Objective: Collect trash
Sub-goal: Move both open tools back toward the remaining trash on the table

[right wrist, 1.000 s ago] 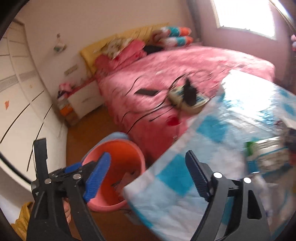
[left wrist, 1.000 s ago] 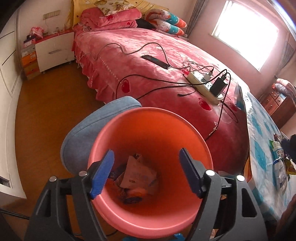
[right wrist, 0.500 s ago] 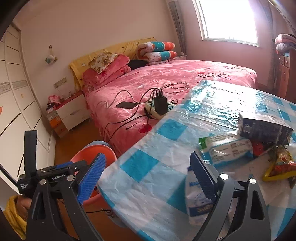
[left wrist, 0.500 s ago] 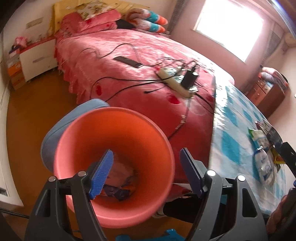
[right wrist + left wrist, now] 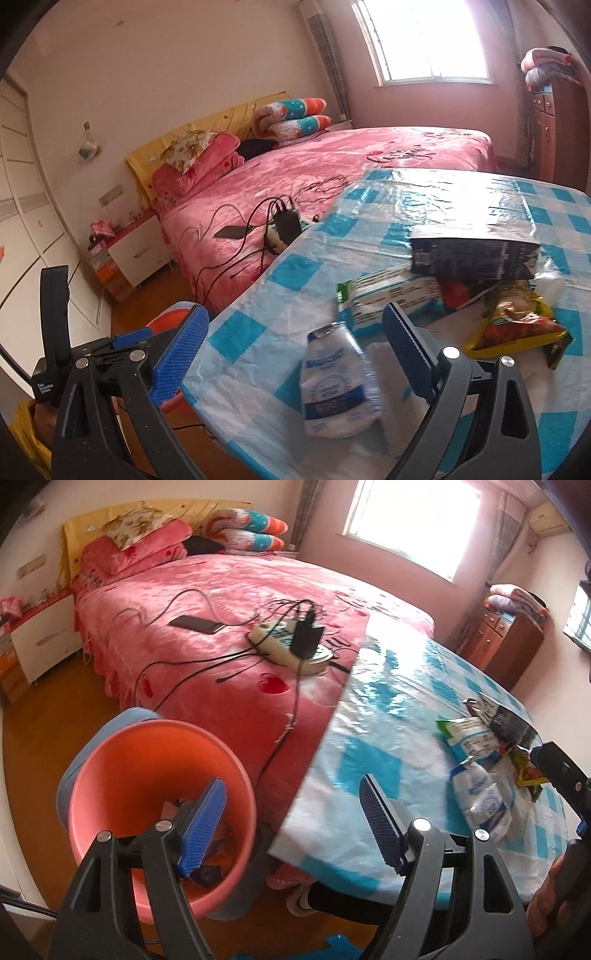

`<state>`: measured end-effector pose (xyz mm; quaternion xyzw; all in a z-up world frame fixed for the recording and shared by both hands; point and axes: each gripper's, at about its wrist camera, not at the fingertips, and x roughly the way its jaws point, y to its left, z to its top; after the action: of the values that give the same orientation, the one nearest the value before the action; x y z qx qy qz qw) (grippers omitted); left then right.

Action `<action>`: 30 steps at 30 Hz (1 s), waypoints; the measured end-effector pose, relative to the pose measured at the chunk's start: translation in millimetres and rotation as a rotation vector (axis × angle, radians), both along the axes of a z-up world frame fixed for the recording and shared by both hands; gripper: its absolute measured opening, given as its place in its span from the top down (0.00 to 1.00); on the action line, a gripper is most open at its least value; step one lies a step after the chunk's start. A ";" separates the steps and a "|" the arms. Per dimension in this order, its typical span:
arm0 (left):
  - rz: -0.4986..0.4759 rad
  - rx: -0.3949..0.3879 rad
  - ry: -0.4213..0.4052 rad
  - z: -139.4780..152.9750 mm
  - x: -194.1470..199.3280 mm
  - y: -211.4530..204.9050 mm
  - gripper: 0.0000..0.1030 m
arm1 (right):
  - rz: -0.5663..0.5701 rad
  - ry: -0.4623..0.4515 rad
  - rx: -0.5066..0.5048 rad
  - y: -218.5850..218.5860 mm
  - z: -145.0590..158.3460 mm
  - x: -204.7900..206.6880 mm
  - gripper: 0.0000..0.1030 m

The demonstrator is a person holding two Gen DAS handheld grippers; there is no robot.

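Note:
An orange bin (image 5: 122,771) with wrappers inside stands on the floor beside the table (image 5: 388,716); its rim shows in the right wrist view (image 5: 162,321). My left gripper (image 5: 291,823) is open and empty, between bin and table edge. My right gripper (image 5: 295,350) is open and empty, just in front of a crumpled white-and-blue packet (image 5: 336,380). Behind it lie a green-and-white pack (image 5: 388,295), a dark box (image 5: 472,254) and a red-and-yellow snack bag (image 5: 517,328). The packet (image 5: 480,797) also shows in the left wrist view.
A pink bed (image 5: 229,602) carries a power strip (image 5: 291,646), cables and a phone (image 5: 195,624). A white nightstand (image 5: 40,642) is at the far left, a wooden dresser (image 5: 513,642) at the far right. A blue cushion (image 5: 125,716) sits behind the bin.
My left gripper has swung right, from over the bin toward the table edge. My right gripper has moved over the table, closer to the white-and-blue packet.

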<state>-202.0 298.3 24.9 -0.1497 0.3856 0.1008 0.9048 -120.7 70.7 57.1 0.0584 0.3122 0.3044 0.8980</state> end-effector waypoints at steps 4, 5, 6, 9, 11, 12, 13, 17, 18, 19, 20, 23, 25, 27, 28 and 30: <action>-0.033 0.017 -0.005 6.0 6.3 -17.9 0.27 | -0.028 -0.003 0.012 -19.0 1.9 3.4 0.09; -0.044 0.022 -0.005 7.2 8.0 -24.0 0.27 | -0.035 -0.004 0.015 -21.2 2.3 3.1 0.09; -0.049 0.025 -0.004 7.9 10.1 -26.8 0.27 | -0.040 -0.005 0.018 -24.7 3.0 3.6 0.09; -0.070 0.034 -0.002 9.5 14.9 -37.7 0.27 | -0.061 -0.005 0.028 -38.1 4.5 5.7 0.09; -0.084 0.040 0.000 10.8 17.3 -46.3 0.27 | -0.076 -0.006 0.034 -46.6 4.6 7.3 0.09; -0.092 0.044 0.001 11.1 18.3 -50.4 0.27 | -0.085 -0.007 0.037 -51.8 5.0 8.2 0.09; -0.098 0.047 0.002 11.3 19.2 -53.7 0.27 | -0.092 -0.008 0.040 -55.5 5.0 8.6 0.09; -0.127 0.060 0.008 11.7 23.8 -68.1 0.27 | -0.128 -0.005 0.053 -72.8 5.4 12.9 0.09; -0.132 0.062 0.012 11.6 25.3 -71.4 0.27 | -0.138 -0.004 0.057 -77.6 5.4 13.7 0.09; -0.135 0.062 0.014 11.2 26.9 -73.3 0.27 | -0.144 -0.003 0.059 -81.1 5.7 14.6 0.09; -0.145 0.062 0.017 11.2 28.0 -77.5 0.27 | -0.152 -0.001 0.062 -85.2 6.0 15.5 0.09; -0.163 0.067 0.022 11.2 30.6 -88.0 0.27 | -0.174 0.001 0.064 -94.9 6.5 18.2 0.09; -0.178 0.065 0.024 11.4 31.9 -95.9 0.27 | -0.187 0.005 0.068 -102.3 6.4 20.6 0.09; -0.195 0.061 0.028 11.7 33.8 -103.7 0.27 | -0.199 0.011 0.070 -110.6 6.3 24.4 0.09; -0.203 0.059 0.028 12.1 34.5 -107.4 0.27 | -0.204 0.014 0.069 -112.4 6.5 25.3 0.09; -0.224 0.049 0.033 11.9 36.8 -116.5 0.27 | -0.216 0.027 0.070 -120.2 5.8 29.0 0.09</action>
<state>-165.2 181.8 36.7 -0.0820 0.4123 0.0108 0.9073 -91.7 -49.5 62.9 0.1272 0.3051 0.2157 0.9188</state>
